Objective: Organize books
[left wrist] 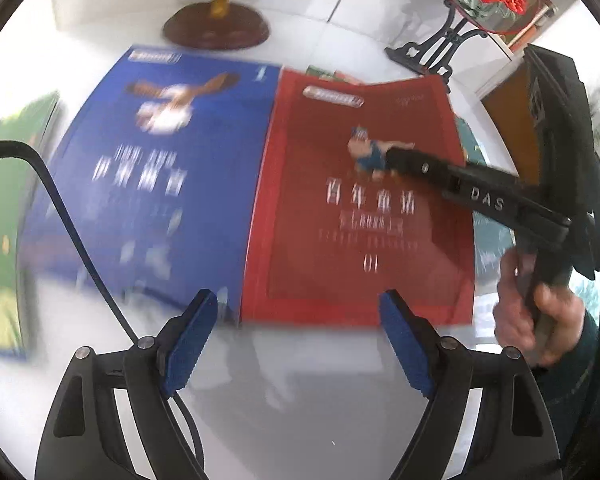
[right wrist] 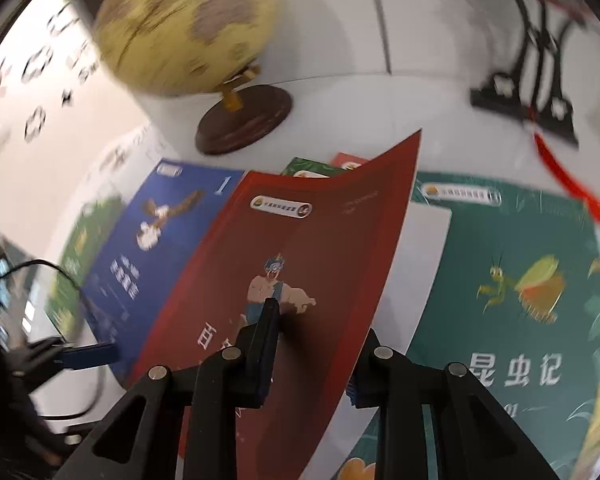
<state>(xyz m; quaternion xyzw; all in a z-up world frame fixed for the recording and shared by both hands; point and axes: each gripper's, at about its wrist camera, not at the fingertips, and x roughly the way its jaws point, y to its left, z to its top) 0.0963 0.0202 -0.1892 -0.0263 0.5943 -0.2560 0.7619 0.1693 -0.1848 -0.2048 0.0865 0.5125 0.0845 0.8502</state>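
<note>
White tabletop point(left wrist: 320, 400) carried at least five glossy books: teal point(right wrist: 500, 300), blue point(left wrist: 148, 184), red point(right wrist: 300, 260), plus two partly hidden. One globe point(right wrist: 188, 28) stood behind. The right gripper point(right wrist: 312, 344) clamped the red book's lifted, curling cover; the left gripper point(left wrist: 296, 340) hovered spread apart, empty.

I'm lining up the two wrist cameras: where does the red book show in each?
Left wrist: red paperback book, centre-right, beside the blue book.
Right wrist: red paperback book, centre, tilted, between the right gripper fingers.
Shared landmark: globe's brown round base.
</note>
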